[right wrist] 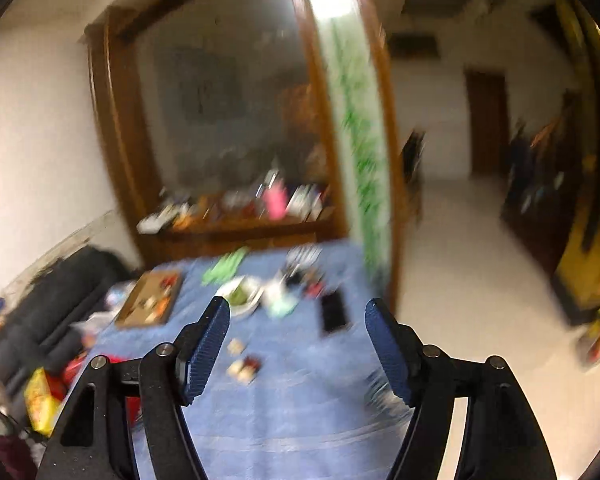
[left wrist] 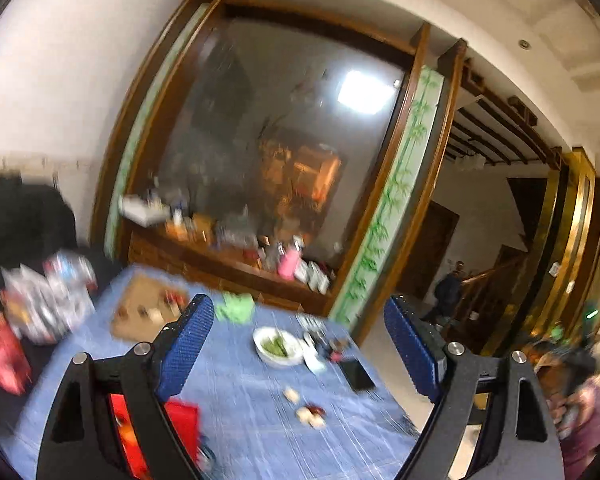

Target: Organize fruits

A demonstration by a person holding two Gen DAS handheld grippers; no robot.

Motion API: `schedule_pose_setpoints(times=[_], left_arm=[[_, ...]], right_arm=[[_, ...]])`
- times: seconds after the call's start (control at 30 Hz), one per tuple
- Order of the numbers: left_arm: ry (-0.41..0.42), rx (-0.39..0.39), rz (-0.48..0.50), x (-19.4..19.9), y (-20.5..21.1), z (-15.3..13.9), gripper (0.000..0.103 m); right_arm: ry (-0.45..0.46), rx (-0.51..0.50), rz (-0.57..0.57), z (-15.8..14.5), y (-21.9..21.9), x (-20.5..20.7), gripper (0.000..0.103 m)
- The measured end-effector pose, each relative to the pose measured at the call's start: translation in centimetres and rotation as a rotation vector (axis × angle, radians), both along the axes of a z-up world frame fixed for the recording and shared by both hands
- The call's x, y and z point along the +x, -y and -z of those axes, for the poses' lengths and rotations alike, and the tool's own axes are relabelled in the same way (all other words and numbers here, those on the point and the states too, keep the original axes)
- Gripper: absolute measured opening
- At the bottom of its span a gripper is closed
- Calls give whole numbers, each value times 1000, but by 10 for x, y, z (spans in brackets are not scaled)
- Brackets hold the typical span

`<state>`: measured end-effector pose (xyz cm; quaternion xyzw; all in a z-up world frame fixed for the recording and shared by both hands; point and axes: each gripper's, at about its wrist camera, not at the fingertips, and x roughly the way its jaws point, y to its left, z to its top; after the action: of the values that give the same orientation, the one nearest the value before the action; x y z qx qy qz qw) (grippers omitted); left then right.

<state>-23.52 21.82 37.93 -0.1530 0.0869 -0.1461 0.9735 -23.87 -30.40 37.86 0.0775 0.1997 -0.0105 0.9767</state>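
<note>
Blue cloth covers the worktop (right wrist: pixel 300 420); both my left tongs (left wrist: pixel 300 344) and right tongs (right wrist: pixel 298 344) gape wide, empty, lifted clear. Small fruit pieces (right wrist: pixel 244 364) lie loose mid-cloth, probably unsorted, short of the white bowl (right wrist: pixel 240 294); blur hides more.

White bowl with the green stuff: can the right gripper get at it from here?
Probably yes: the right gripper is open and empty, and only small snacks lie on the blue cloth short of the white bowl.
</note>
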Motion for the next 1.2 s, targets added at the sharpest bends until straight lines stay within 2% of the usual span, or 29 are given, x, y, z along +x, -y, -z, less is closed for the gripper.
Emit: schedule_pose_setpoints(times=[0.03, 0.07, 0.1, 0.13, 0.2, 0.3, 0.43, 0.6, 0.73, 0.8, 0.93, 1.0, 1.07, 1.13, 1.2], left_arm=[[33, 72, -66, 1, 6, -7, 87], [28, 141, -97, 6, 14, -7, 87], [15, 201, -106, 13, 21, -6, 86], [11, 223, -97, 18, 27, -4, 86], [8, 196, -86, 23, 32, -1, 86], [31, 194, -98, 23, 37, -12, 86], [100, 239, -156, 11, 32, -40, 86], [115, 215, -219, 13, 5, -93, 86], [122, 244, -306, 8, -13, -139, 87], [116, 241, -320, 5, -20, -159, 96], [121, 253, -300, -7, -23, -174, 102], [144, 269, -293, -11, -17, -170, 103], [136, 286, -260, -9, -5, -154, 103], [109, 279, -207, -3, 7, -131, 103], [75, 264, -143, 5, 20, -103, 103]], right_arm=[[31, -43, 34, -13, 0, -7, 80], [34, -118, 67, -20, -9, -7, 81], [11, -165, 51, -21, -19, -1, 81], [-14, -170, 0, -20, -28, 6, 80], [-34, -145, -70, -18, -42, 19, 80], [-20, -148, -81, -27, -48, 32, 80], [3, -170, -27, -56, -33, 38, 80], [-7, -202, 152, -102, 1, 30, 80], [8, -251, 289, -145, 27, 5, 80], [10, -303, 379, -167, 36, -10, 81], [42, -461, 573, -199, 42, -40, 91], [49, -511, 623, -201, 41, -44, 92], [52, -499, 602, -190, 38, -43, 93], [25, -482, 533, -166, 30, -31, 93], [-44, -509, 445, -123, 14, -9, 93]])
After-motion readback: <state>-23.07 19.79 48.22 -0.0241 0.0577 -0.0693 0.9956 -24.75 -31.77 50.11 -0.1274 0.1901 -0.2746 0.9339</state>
